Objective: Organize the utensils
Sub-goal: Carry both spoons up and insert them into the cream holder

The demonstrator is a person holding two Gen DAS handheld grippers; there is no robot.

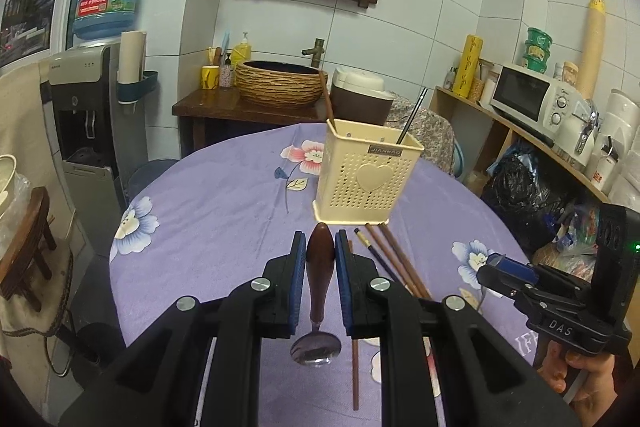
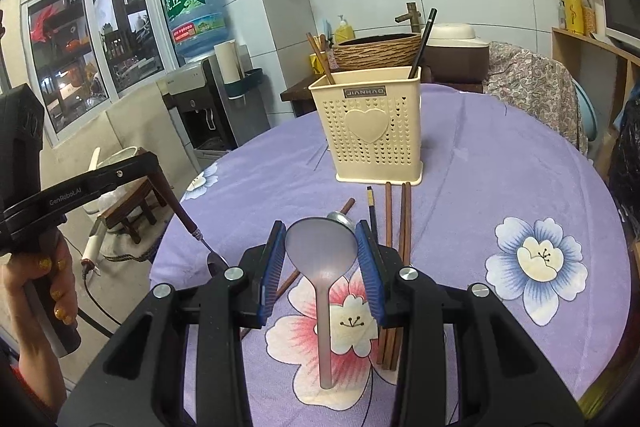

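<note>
My left gripper [image 1: 320,241] is shut on the dark wooden handle of a metal spoon [image 1: 319,267], whose bowl hangs toward the camera above the purple flowered tablecloth [image 1: 208,211]. My right gripper [image 2: 320,229] is shut on the bowl of a translucent pink spoon [image 2: 322,251], its handle pointing back at the camera. A cream perforated utensil holder [image 2: 372,131] stands just beyond both, with a brown chopstick and a black stick in it. Several brown chopsticks [image 2: 396,219] and a metal spoon [image 2: 340,217] lie in front of the holder. In the right wrist view the left gripper [image 2: 154,163] shows at the left.
A woven basin [image 1: 280,83] on a dark stand sits behind the table. There is a water dispenser [image 1: 84,115] at the left and a shelf with a microwave [image 1: 528,95] at the right. A cloth-draped chair [image 2: 532,87] stands at the table's far right, and a small wooden stool [image 2: 132,211] is on the floor.
</note>
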